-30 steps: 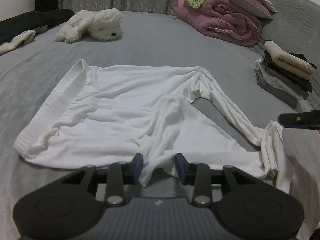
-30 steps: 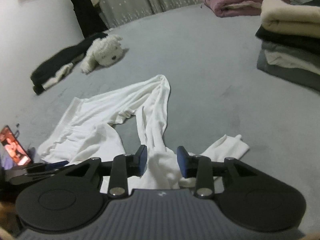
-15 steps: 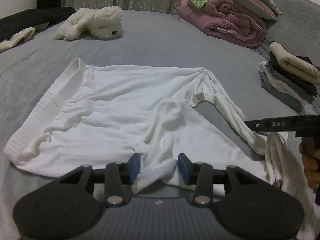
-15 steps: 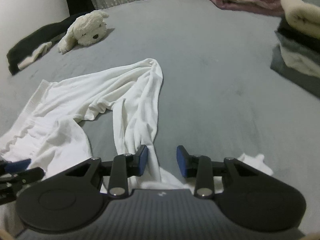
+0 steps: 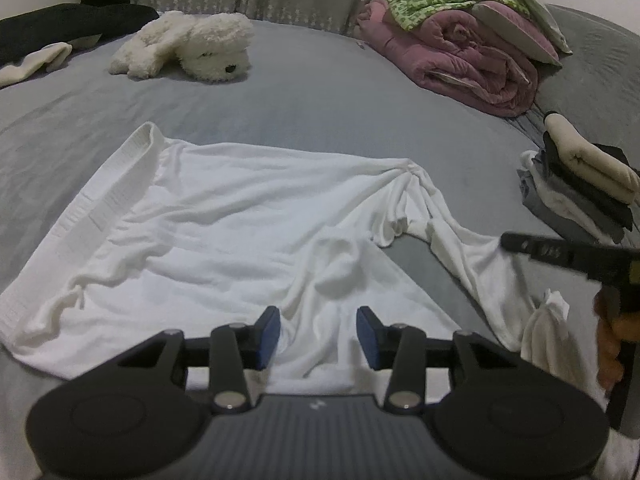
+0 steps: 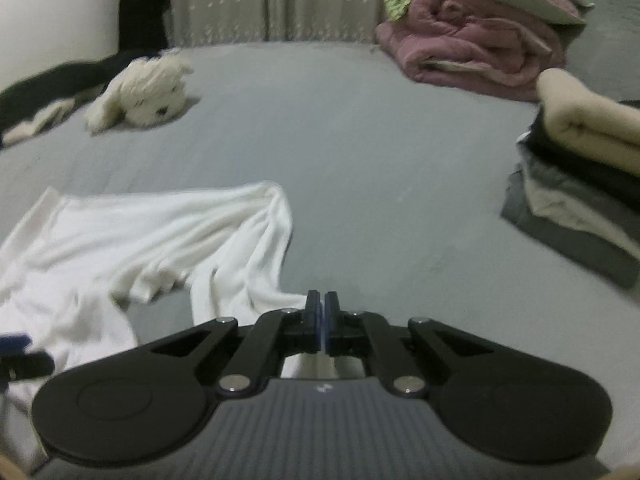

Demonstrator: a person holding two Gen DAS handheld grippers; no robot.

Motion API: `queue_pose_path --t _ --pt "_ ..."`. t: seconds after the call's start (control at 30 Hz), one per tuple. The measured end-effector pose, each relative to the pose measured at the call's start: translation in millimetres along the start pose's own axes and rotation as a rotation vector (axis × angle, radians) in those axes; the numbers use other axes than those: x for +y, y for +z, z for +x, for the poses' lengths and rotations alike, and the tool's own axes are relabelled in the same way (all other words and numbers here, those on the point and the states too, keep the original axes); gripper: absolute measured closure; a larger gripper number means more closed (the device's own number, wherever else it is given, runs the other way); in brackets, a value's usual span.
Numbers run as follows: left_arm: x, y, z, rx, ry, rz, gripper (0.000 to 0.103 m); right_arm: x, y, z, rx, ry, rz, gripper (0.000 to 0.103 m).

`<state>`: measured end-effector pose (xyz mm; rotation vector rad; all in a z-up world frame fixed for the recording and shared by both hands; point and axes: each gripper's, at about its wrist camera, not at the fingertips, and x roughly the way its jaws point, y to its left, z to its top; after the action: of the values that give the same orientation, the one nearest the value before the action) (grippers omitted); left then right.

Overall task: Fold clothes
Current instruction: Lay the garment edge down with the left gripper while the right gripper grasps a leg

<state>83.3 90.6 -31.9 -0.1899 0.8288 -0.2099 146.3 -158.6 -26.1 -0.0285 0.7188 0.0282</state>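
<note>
A pair of white long underpants (image 5: 224,216) lies spread on the grey bed (image 5: 320,104), waistband to the left, one leg trailing to the right. My left gripper (image 5: 318,334) is open over the near edge, with a ridge of the cloth between its blue pads (image 5: 269,334). My right gripper (image 6: 322,312) is shut on that leg near its end. In the left wrist view the right gripper (image 5: 506,242) holds the leg lifted, and the cuff (image 5: 548,328) hangs below it. The underpants (image 6: 140,232) lie to the left in the right wrist view.
A white plush dog (image 5: 192,46) lies at the back left beside dark clothes (image 5: 60,28). A rolled pink quilt (image 5: 460,64) with a green cloth on it sits at the back right. A stack of folded clothes (image 5: 580,184) stands at the right. A hand (image 5: 612,332) holds the right gripper.
The right gripper's jaws have closed on the trailing leg. It has swung round and come in from the right, lifting the leg end. The left gripper has shifted slightly along the near edge.
</note>
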Motion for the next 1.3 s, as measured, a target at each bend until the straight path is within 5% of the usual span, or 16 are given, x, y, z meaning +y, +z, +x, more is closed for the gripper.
queue_pose_path --t 0.4,0.5,0.57,0.6,0.63,0.83,0.9,0.93,1.3 --pt "1 7 5 0.003 -0.016 -0.056 0.06 -14 33 1 -0.003 -0.006 0.061 0.098" --pt "-1 8 6 0.004 -0.021 -0.052 0.06 -16 31 8 0.033 0.014 0.07 0.089" --pt "-1 9 7 0.004 -0.022 -0.05 0.06 -15 28 12 0.06 0.021 0.068 0.072" --pt "-1 9 7 0.004 -0.022 -0.051 0.06 -14 25 14 0.069 0.023 0.061 0.056" --pt "0 9 7 0.004 -0.021 -0.055 0.06 -13 22 16 0.079 0.025 0.055 0.052" --pt "1 11 8 0.005 -0.02 -0.062 0.06 -5 3 37 0.16 0.017 -0.004 0.053" --pt "2 11 8 0.005 -0.021 -0.061 0.06 -3 5 40 0.159 0.009 -0.022 0.073" --pt "2 11 7 0.005 -0.021 -0.062 0.06 -2 8 41 0.158 0.001 -0.036 0.094" --pt "14 16 2 -0.015 -0.016 -0.092 0.06 -4 67 56 0.04 -0.207 -0.135 0.094"
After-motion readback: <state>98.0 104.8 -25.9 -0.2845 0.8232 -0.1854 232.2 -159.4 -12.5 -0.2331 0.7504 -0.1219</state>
